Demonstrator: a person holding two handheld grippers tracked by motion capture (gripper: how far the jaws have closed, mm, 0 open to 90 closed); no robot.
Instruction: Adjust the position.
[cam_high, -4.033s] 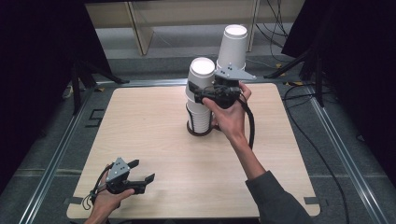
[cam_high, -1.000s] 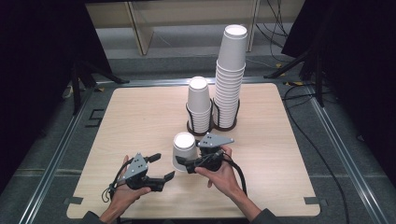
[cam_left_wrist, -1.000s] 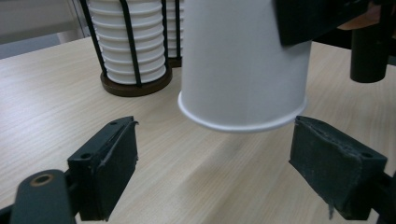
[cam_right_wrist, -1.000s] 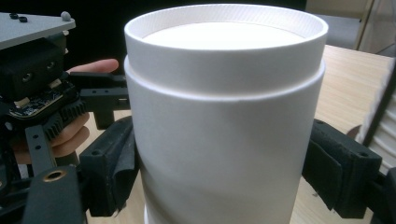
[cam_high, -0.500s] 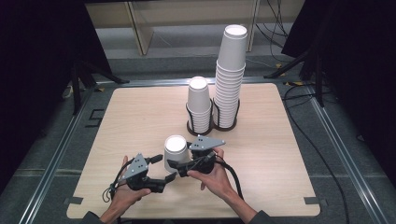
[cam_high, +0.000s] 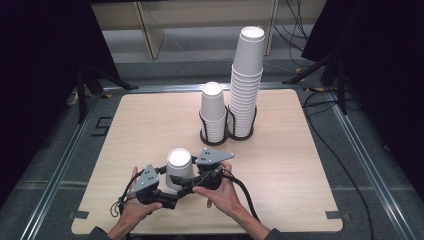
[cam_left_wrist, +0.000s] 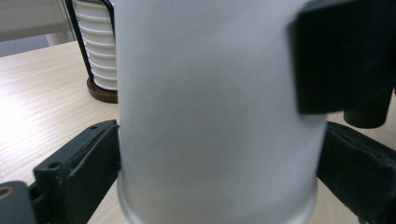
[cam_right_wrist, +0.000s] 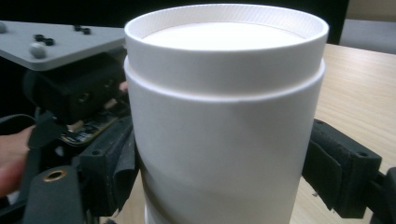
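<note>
We see the left hand-held gripper (cam_high: 172, 199), jaws just opened and flanking without pressing, left of the upturned white paper cup (cam_high: 178, 169); the right hand-held gripper (cam_high: 186, 187) clamps the cup upright on the wooden counter (cam_high: 280, 165).

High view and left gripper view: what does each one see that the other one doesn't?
High view: two cup stacks side by side, the tall stack and the short stack, on the whole table. Left gripper view: up close, the left hand-held gripper, whose jaws have just been opening, either side of the cup. Both: that upside-down cup, stacked cups in a holder, the wooden top.
</note>
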